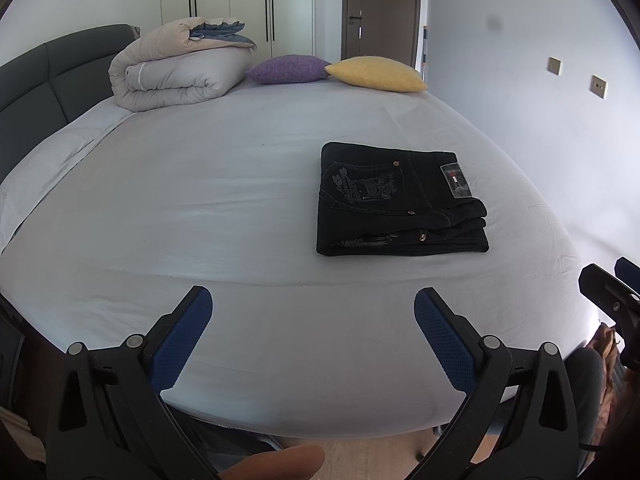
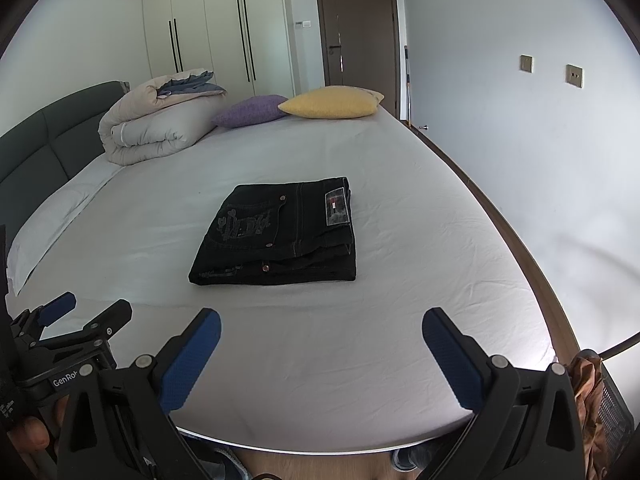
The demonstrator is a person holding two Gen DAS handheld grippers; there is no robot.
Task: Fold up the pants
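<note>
A pair of black pants [image 1: 400,204] lies folded into a compact rectangle on the white bed sheet [image 1: 200,208], with a pocket embroidery and a waist label facing up. It also shows in the right wrist view [image 2: 280,236]. My left gripper [image 1: 314,300] is open and empty, held over the bed's near edge, apart from the pants. My right gripper [image 2: 322,320] is open and empty, also at the near edge, short of the pants. The left gripper also shows in the right wrist view [image 2: 86,308].
A rolled grey duvet [image 1: 168,72], a purple cushion [image 1: 286,69] and a yellow cushion [image 1: 376,74] lie at the bed's far end. A dark headboard [image 1: 36,76] runs along the left. A wall [image 1: 540,100] borders the right side.
</note>
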